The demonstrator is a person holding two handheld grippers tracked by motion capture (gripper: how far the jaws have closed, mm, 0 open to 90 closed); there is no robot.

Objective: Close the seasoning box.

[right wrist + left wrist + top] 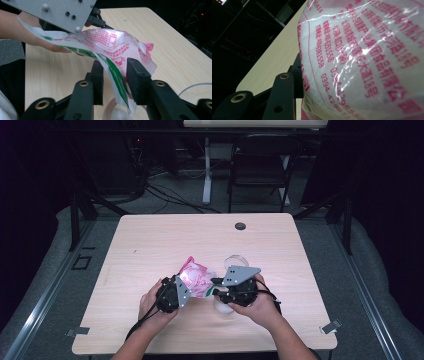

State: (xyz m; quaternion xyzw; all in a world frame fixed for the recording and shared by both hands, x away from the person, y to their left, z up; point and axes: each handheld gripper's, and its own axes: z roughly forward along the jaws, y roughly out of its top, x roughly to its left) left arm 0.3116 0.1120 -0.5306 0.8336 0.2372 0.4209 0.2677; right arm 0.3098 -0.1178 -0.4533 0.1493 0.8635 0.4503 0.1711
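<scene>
My left gripper (176, 292) clamps the plastic bag (196, 276) of white grains at its left end; my right gripper (115, 80) has the bag's green-striped edge between half-open jaws. The bag is held above the table (150, 240), near the front, long axis left-right. A clear round container (236, 260) sits just behind my right gripper; contents unclear.

Two black fingers (138, 75) of the right gripper (115, 82) flank a hanging green-striped edge of a crinkled clear plastic bag (110, 45) printed in pink, above the light wooden desk (175, 50). The left gripper (62, 12) holds the bag's far side.
</scene>
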